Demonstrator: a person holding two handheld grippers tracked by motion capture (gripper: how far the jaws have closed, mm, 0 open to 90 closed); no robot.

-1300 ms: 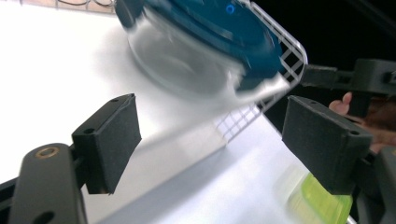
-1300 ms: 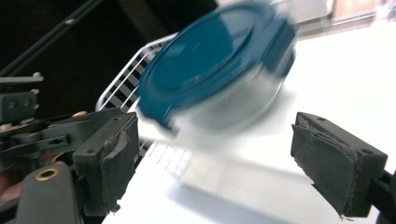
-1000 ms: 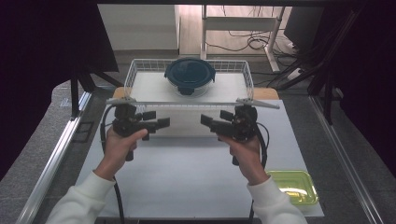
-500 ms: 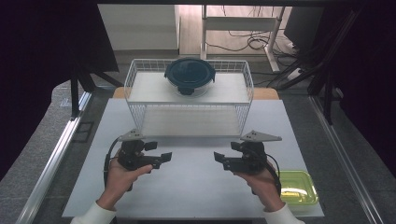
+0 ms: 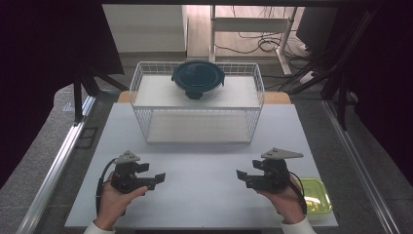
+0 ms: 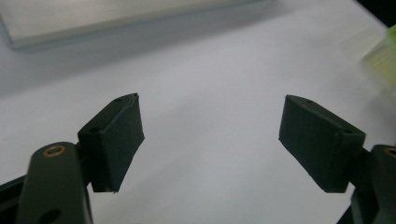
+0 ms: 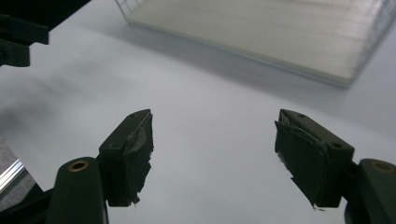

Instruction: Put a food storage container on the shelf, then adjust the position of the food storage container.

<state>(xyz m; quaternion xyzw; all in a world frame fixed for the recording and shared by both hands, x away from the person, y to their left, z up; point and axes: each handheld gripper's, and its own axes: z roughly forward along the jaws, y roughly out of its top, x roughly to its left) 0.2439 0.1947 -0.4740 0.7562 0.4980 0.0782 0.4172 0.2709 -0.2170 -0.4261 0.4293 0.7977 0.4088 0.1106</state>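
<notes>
My left gripper (image 5: 153, 174) is held low over the white table (image 5: 204, 165) at the near left, pointing right. Its jaws (image 6: 211, 100) stand open with bare table between them. My right gripper (image 5: 245, 171) is at the near right, pointing left toward the other. Its jaws (image 7: 215, 114) are open and have just been closing a little, with nothing between them. At the far middle of the table stands a white wire basket (image 5: 146, 124). A dark round lidded container (image 5: 197, 78) sits on the basket's top shelf.
A shallow green tray (image 5: 319, 197) lies at the near right corner, just behind my right hand, and also appears in the left gripper view (image 6: 383, 56). Metal rails run along both table sides. Dark screens stand left and right.
Both hands have come back from the basket's front toward the near edge and sunk close to the table. The right gripper's jaws look slightly narrower.
</notes>
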